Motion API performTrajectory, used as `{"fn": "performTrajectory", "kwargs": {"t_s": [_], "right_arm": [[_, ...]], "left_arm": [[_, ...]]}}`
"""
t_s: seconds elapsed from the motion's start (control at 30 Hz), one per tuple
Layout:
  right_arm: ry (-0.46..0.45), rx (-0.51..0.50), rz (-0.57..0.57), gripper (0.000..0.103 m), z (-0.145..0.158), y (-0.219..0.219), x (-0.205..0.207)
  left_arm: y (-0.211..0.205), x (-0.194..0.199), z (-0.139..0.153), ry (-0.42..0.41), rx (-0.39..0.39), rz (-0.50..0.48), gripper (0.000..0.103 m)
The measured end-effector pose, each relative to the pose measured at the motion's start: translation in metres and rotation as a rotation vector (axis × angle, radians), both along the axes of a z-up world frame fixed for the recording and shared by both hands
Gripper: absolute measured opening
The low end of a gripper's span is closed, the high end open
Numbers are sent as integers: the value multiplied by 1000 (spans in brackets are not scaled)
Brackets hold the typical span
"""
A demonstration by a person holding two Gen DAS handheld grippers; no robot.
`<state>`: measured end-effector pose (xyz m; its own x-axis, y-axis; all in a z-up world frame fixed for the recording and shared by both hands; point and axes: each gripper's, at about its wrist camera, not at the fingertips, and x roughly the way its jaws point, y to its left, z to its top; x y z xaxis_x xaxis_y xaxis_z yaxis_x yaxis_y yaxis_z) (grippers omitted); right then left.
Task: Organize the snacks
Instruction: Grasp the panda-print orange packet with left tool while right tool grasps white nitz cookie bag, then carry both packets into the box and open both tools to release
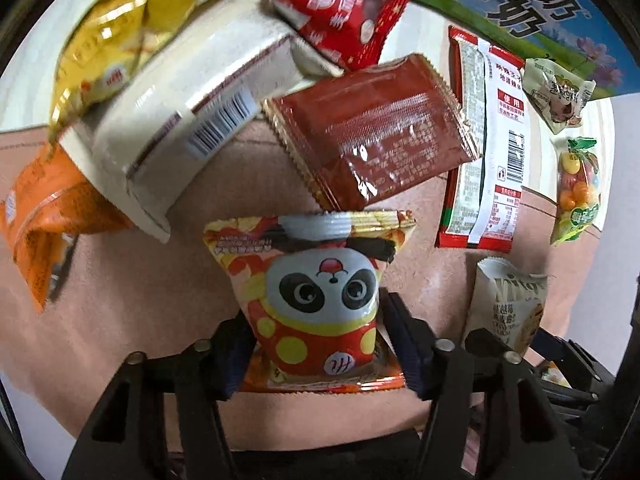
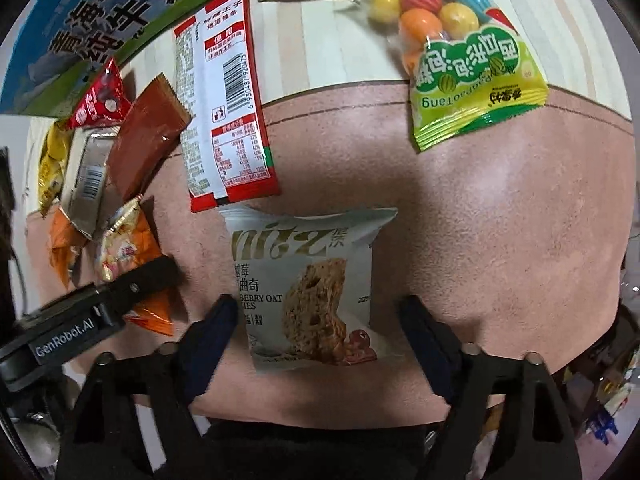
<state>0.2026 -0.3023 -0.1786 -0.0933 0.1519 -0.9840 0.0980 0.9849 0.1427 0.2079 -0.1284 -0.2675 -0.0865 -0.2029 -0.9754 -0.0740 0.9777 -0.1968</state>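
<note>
The left gripper [image 1: 318, 340] has its two dark fingers closed against the sides of the panda snack packet [image 1: 316, 296], which lies on the pink mat [image 1: 140, 300] with the panda face up. The right gripper [image 2: 320, 336] is spread wide, its fingers standing clear on either side of the oat cookie packet [image 2: 308, 284], touching nothing; that packet lies flat on the same mat, just to the right of the panda packet as the left wrist camera shows it. Just beyond the panda packet sits a brown foil packet [image 1: 372, 132], tilted, its near corner almost over the panda packet's top seam. Left of the brown one lies a white box [image 1: 180, 116] with a barcode, resting over an orange packet [image 1: 44, 216] and partly under a yellow bag [image 1: 108, 40]. Right of the brown packet a long red-and-white packet [image 1: 484, 148] lies back side up, straddling the mat's far edge. Farther right is a green gumball bag [image 2: 464, 60], half on the pale wooden table [image 2: 320, 48]. Beyond the brown packet lie a red triangular packet [image 1: 344, 12] and, at the far edge, a blue milk carton box [image 1: 532, 8].
</note>
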Motion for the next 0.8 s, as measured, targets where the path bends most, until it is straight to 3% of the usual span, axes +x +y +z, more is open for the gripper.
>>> {"fn": "performTrajectory", "kwargs": {"t_s": [0.03,0.1,0.33,0.47,0.57,0.7,0.8], "right_arm": [[-5,-16,8,67,0,-3,-2],[-22,-23,7,54,0,5,-3],[-58,30,-9,47,24,0,-9],[-123,121,-13,47,72,-2,-5],[-206,185,-9,47,122,-4,12],[-334,230,-1,47,189,-9,64],[-407,184,14,47,216,-8,107]], "left_arm": [[-1,0,3,-13,13,-2,46],[-5,-1,9,-34,27,-7,44],[-7,7,56,-83,28,-23,42],[-13,5,107,-146,-29,-23,42],[-16,21,165,-232,-96,-13,42],[-7,60,226,-337,-153,-14,42],[1,100,257,-409,-140,-19,42]]}}
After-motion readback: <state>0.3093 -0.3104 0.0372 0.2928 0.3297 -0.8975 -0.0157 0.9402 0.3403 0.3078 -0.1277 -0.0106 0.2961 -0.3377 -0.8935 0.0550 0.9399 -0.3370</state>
